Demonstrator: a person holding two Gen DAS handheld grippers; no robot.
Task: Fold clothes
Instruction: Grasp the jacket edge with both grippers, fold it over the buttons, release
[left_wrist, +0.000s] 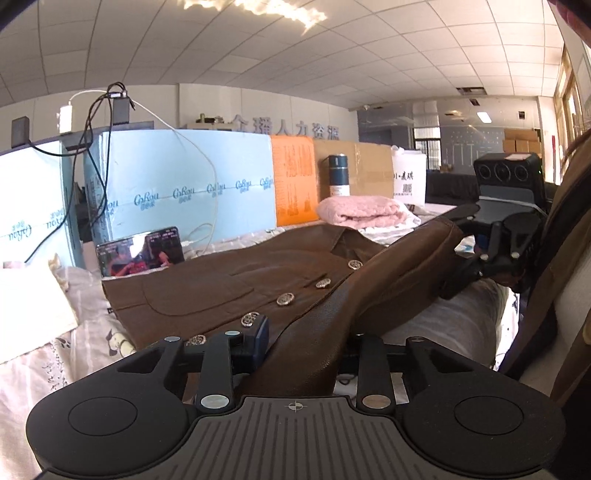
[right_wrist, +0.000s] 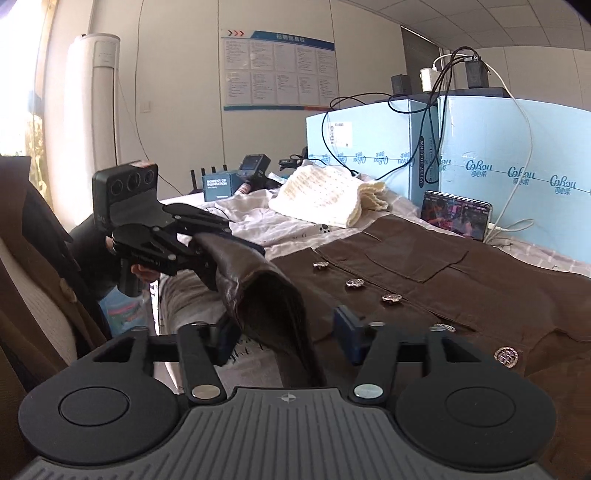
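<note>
Now both grippers lift the brown jacket (left_wrist: 229, 280) sleeve (left_wrist: 369, 280): left gripper (left_wrist: 295, 350) clamps it, right gripper (right_wrist: 284, 332) gapes around it; next, fold it across.

Left wrist view sits low over the bed, close behind its own fingers, looking along the brown jacket (left_wrist: 236, 284) toward the blue boxes (left_wrist: 177, 177). Right wrist view faces across from the opposite end, it seems. Both share jacket, phone (right_wrist: 456, 214) and boxes.
</note>
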